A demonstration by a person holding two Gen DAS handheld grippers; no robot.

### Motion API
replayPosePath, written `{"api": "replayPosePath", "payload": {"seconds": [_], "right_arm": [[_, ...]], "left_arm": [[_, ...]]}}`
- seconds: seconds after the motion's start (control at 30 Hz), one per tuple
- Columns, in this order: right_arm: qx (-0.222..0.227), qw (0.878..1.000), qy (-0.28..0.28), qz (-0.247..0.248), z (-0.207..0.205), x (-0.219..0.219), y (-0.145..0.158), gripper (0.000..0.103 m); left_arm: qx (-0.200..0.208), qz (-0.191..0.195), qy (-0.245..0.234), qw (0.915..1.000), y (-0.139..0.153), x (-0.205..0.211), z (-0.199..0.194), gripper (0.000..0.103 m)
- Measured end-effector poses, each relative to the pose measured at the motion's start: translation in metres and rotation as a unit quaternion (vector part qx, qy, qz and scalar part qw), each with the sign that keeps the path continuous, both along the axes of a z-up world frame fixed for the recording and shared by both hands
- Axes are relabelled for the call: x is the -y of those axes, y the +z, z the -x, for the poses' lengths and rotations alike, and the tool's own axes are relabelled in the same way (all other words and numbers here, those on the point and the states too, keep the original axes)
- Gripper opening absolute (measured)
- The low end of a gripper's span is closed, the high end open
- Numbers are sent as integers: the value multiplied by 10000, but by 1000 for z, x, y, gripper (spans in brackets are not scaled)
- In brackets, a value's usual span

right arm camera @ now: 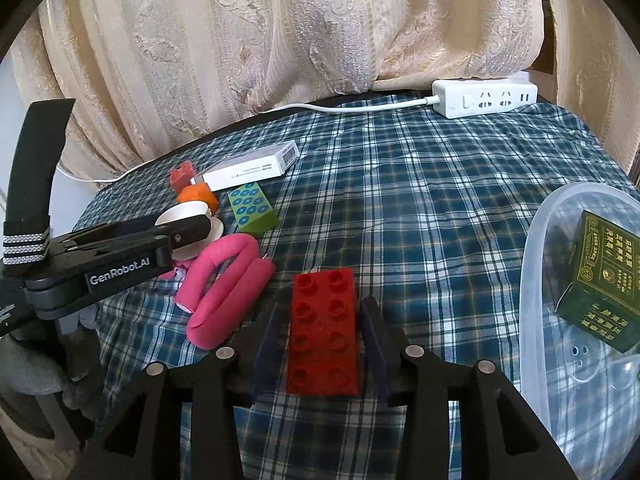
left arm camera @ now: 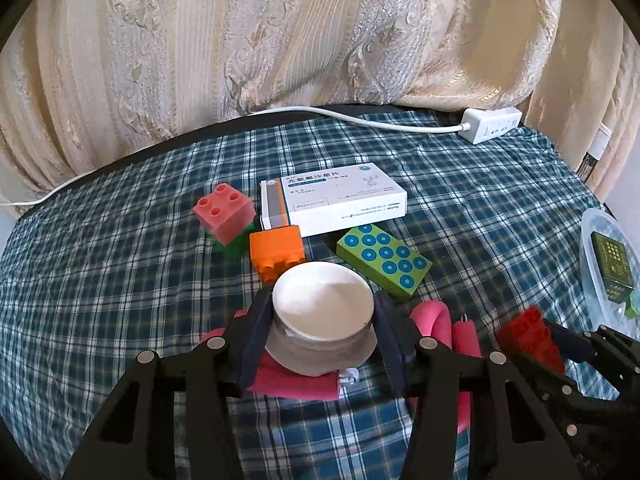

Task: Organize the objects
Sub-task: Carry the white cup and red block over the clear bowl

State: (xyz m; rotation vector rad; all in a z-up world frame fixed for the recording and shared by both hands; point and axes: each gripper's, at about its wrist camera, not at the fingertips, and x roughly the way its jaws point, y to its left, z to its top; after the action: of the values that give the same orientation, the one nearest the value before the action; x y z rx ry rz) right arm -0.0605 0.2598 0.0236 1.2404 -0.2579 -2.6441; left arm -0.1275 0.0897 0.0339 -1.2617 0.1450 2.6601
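Red brick [right arm camera: 323,332] lies lengthwise between your right tongs [right arm camera: 324,344], not yet clamped; bin [right arm camera: 536,280] waits rightward; left tongs [left arm camera: 320,320] grip a jar [left arm camera: 322,316].

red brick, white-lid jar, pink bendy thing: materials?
Red brick: moulded plastic, semi-gloss; crisp studs and hard edges. Jar: frosted translucent body, glass or plastic, can't tell; white lid looks smooth plastic. Pink bendy roll: likely matte foam; a thin wire tip at one end suggests a wire core.
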Motion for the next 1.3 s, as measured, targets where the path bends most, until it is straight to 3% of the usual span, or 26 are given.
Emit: {"api": "replayPosePath", "payload": {"seconds": [0.47,0.57,0.77,1.1,1.3], "right_arm": [[1,9999,21,-157,0,3,2,44],[9,9998,-48,-209,0,2,2,37],[-12,9999,-59,-153,-1,-2,3,36],[-349,9989,-80,-293,-11,2,13,36],[-599,9979,-251,-12,-20,-11,27,36]], "left_arm": [[-143,-193,-18,9997,18,11,-30,52],[-195,-224,-96,9995,23,8,-35,52],[-218,-269,-197,9992,28,3,-47,52],[-142,-360,-207,9990,30,0,-62,52],[-237,-313,-338,9987,37,-11,-75,52]]}}
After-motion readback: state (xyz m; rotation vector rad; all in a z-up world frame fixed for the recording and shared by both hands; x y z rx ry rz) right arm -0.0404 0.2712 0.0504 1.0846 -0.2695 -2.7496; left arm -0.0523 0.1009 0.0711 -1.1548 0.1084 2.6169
